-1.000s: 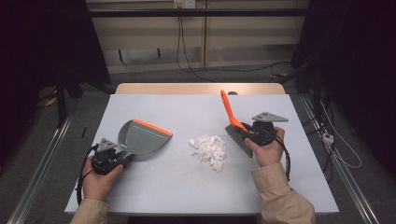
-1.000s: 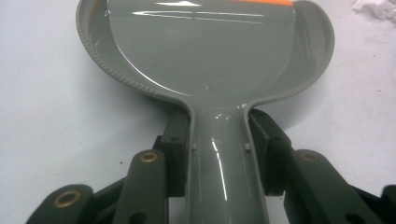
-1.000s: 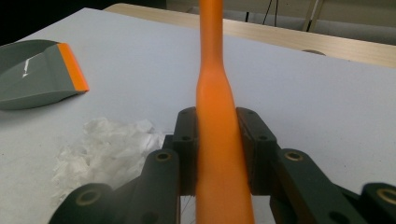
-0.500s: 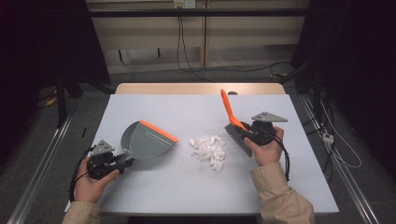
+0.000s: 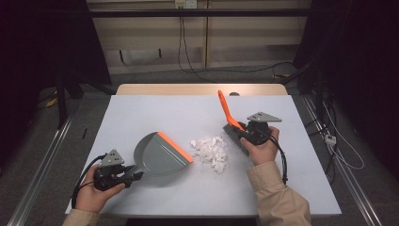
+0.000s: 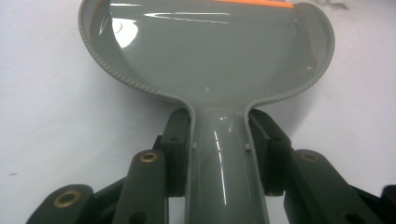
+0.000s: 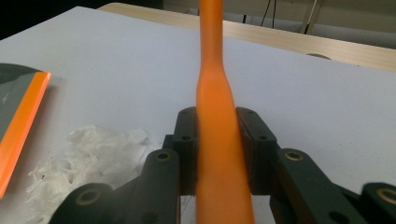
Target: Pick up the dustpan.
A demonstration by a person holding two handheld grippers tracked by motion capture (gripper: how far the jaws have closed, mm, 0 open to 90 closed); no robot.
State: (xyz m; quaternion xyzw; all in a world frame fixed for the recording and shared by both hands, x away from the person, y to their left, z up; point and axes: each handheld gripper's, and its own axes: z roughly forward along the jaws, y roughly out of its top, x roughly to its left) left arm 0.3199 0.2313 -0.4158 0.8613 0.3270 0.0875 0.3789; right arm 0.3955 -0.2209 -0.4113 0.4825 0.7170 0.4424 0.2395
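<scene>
A grey dustpan (image 5: 157, 155) with an orange front lip lies on the white table top, lip turned toward a heap of white paper scraps (image 5: 211, 150). My left gripper (image 5: 134, 176) is shut on the dustpan's handle (image 6: 223, 163), its jaws pressing both sides. Right of the scraps, my right gripper (image 5: 240, 135) is shut on the orange handle (image 7: 217, 126) of a hand brush (image 5: 230, 120). The brush's dark bristles rest on the table beside the heap, and its handle slants up and away. The scraps (image 7: 88, 158) show at lower left in the right gripper view, the dustpan lip (image 7: 21, 126) beyond them.
The white table top (image 5: 155, 110) has free room behind the dustpan and along its far edge, where a wooden strip (image 5: 197, 89) runs. Black cables trail from both grippers. Metal rails and dark floor flank the table.
My left gripper has carried the dustpan to the right, and its orange lip now sits close to the paper scraps. The right gripper and brush have stayed put.
</scene>
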